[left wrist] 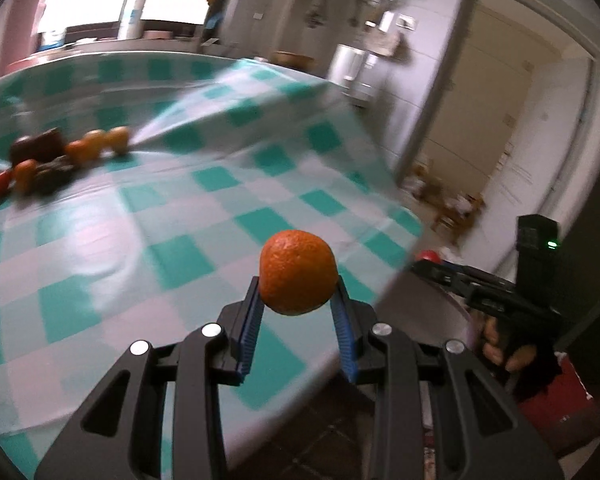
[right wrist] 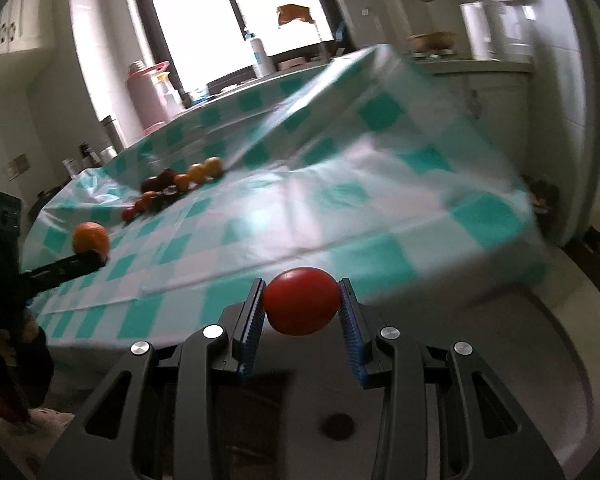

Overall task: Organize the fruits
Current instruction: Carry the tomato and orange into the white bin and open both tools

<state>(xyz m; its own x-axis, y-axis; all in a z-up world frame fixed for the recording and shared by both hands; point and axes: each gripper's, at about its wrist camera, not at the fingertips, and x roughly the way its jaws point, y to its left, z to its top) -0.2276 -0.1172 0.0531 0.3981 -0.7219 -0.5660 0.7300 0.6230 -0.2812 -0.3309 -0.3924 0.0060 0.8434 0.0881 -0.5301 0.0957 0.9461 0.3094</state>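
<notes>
My left gripper (left wrist: 298,294) is shut on an orange mandarin (left wrist: 298,272) and holds it above the near edge of the table. The mandarin also shows in the right wrist view (right wrist: 91,238). My right gripper (right wrist: 302,302) is shut on a red tomato (right wrist: 302,300), just off the table's near edge; the tomato shows in the left wrist view (left wrist: 428,256) at the right. A row of fruits (left wrist: 60,158) lies on the checked tablecloth (left wrist: 172,216) far left: orange, yellow, red and dark ones. The row also shows in the right wrist view (right wrist: 176,186).
The teal and white cloth (right wrist: 340,200) rises over a raised box-like shape at the back. A pink thermos (right wrist: 146,96) and a white bottle (right wrist: 260,56) stand by the window. A round grey basin rim (right wrist: 560,340) lies below my right gripper. A doorway (left wrist: 500,120) is at right.
</notes>
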